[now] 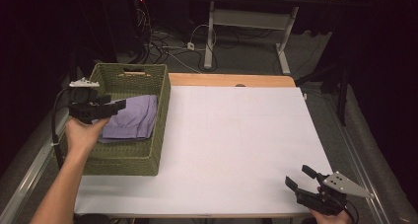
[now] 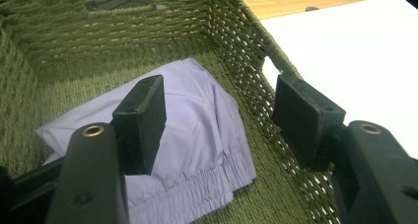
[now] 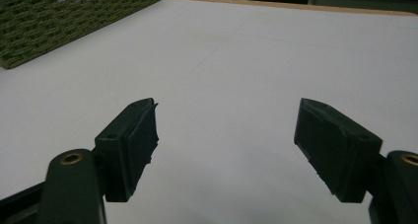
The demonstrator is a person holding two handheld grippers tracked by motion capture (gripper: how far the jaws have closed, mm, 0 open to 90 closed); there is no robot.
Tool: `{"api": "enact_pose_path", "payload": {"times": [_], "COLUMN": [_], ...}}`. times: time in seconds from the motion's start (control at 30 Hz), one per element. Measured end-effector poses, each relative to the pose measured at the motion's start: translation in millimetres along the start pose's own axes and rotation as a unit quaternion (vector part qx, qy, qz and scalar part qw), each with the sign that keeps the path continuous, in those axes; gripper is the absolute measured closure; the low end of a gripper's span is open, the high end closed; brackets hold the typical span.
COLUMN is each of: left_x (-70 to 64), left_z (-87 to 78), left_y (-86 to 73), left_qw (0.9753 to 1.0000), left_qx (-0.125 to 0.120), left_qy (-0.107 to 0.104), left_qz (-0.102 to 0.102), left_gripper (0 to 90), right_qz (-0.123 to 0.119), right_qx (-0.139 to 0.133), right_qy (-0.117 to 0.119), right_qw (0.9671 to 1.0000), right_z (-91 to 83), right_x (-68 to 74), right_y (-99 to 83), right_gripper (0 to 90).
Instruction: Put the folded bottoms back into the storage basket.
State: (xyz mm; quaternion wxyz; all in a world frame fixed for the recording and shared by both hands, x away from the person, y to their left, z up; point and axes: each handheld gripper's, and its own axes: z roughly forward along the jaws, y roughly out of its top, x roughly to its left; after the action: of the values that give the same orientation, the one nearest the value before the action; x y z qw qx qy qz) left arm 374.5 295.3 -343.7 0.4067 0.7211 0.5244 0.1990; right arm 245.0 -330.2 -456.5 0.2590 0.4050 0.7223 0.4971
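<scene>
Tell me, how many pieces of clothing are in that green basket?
1: a folded lilac garment lies on the floor of the woven basket, below the open left gripper. Anything folded beneath it would be hidden.

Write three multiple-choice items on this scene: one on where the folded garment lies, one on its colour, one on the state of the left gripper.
1. The folded garment lies:
A. in the woven basket
B. on the white table top
C. on the floor

2. The garment is:
A. red
B. lilac
C. black

3. The left gripper is:
A. shut on the garment
B. shut on the basket's rim
C. open above the garment

Key: 1 A, green woven walls surround it; 2 B, pale purple cloth in the left gripper view; 3 C, jaws wide apart, nothing between them.
</scene>
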Motion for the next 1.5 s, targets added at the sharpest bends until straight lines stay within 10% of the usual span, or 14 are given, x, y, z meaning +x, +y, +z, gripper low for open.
{"api": "enact_pose_path", "payload": {"times": [1.5], "left_x": [-13.6], "left_z": [-37.6], "left_y": [-50.2], "left_qw": [0.9978], "left_qx": [-0.05], "left_qy": [-0.043], "left_qz": [0.001], "left_gripper": [36.0], "right_qz": [0.004], "right_qx": [-0.003], "right_qy": [-0.001], "right_qw": [1.0], "right_z": [-0.9], "right_x": [-0.9], "right_y": [-0.3], "right_gripper": [24.7]}}
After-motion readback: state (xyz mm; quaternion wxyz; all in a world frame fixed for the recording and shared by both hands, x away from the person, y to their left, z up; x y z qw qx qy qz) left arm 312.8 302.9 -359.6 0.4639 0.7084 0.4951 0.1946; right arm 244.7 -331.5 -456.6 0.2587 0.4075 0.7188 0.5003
